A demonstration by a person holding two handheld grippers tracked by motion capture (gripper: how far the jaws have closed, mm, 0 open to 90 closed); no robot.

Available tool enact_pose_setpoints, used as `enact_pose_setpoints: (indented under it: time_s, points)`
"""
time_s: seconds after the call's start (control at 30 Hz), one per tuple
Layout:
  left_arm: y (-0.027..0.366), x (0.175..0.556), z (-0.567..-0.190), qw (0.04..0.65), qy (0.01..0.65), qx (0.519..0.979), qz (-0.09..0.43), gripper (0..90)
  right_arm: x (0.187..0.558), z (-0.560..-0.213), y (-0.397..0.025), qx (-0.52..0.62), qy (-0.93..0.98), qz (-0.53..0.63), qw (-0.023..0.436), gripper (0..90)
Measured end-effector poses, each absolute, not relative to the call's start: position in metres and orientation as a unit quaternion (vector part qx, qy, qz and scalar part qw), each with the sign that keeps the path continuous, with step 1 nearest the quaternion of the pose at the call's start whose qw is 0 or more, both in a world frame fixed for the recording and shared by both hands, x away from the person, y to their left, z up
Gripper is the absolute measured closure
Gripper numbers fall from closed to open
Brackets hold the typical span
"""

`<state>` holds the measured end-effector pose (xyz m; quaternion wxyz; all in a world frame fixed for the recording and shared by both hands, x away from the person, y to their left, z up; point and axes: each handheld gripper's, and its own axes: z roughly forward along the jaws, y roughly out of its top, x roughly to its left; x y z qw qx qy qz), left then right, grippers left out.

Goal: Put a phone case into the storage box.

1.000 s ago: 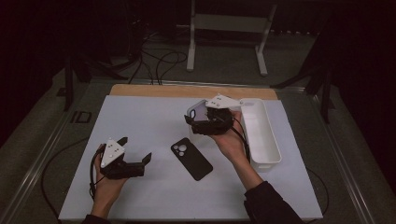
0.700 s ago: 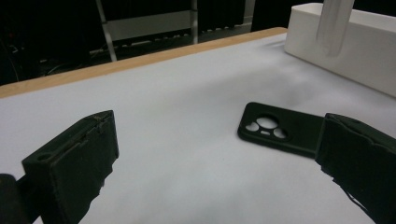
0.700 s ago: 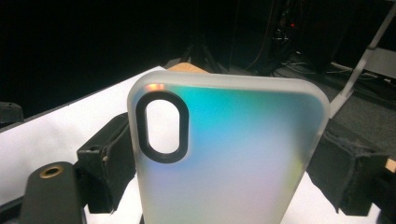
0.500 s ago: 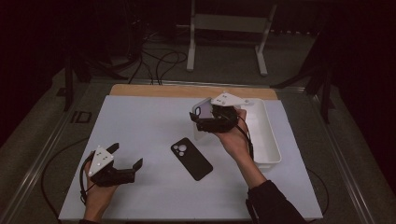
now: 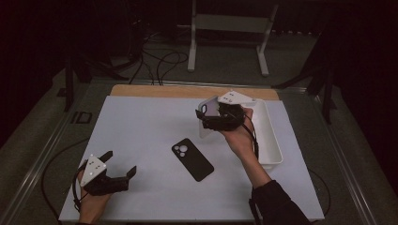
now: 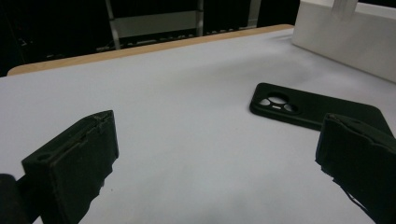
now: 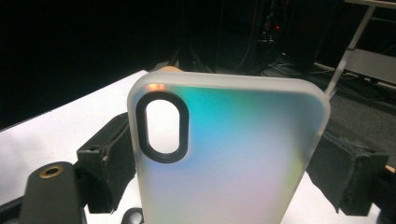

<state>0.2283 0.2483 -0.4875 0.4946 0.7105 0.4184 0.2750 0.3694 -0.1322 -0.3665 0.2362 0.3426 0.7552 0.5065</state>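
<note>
Frosted plastic with a teal-to-green sheen — that colour of the clear case [image 7: 229,154] shows in the right gripper view, where the case stands upright, clamped between the jaws of the right gripper [image 7: 224,163]; from the high view it reads as a pale slab [image 5: 209,112] held above the mat, just left of the white tray [image 5: 272,140]. Two cases in all: the black case [image 5: 192,159] lies flat mid-mat. One tray. The left gripper [image 5: 115,168] sits near the mat's front-left corner, jaws wide apart, empty — the black case [image 6: 317,108] ahead of it.
</note>
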Motion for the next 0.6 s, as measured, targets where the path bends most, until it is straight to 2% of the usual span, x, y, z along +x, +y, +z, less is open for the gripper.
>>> enact_pose_setpoints:
  time_s: [0.6]
  points:
    - [0.249,0.228,-0.490,0.489,0.427,0.708,0.277,0.0,0.381,-0.353,-0.167,0.380,0.731,0.511,0.245,16.4]
